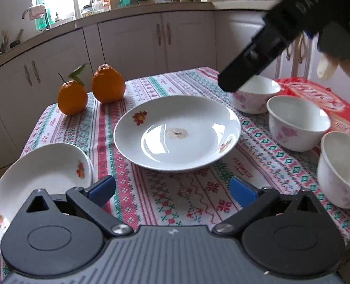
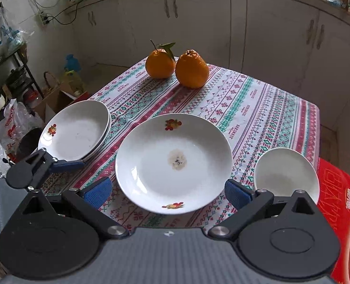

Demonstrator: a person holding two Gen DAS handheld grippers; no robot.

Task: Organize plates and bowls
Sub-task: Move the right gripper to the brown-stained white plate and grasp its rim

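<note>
A large white plate (image 1: 177,132) with small flower prints lies mid-table; it also shows in the right wrist view (image 2: 173,163). A stack of two smaller plates (image 1: 40,179) sits at the table's left edge, also in the right wrist view (image 2: 76,131). Three white bowls with pink flowers stand at the right: far (image 1: 255,97), middle (image 1: 298,123), near (image 1: 340,168). One bowl (image 2: 286,175) shows in the right wrist view. My left gripper (image 1: 172,189) is open and empty, just short of the large plate. My right gripper (image 2: 167,191) is open and empty above the large plate's near rim.
Two oranges (image 1: 92,90) stand at the table's far left corner, also in the right wrist view (image 2: 177,66). A red packet (image 1: 321,104) lies behind the bowls. A patterned tablecloth (image 1: 193,196) covers the table. Kitchen cabinets (image 1: 151,37) run behind.
</note>
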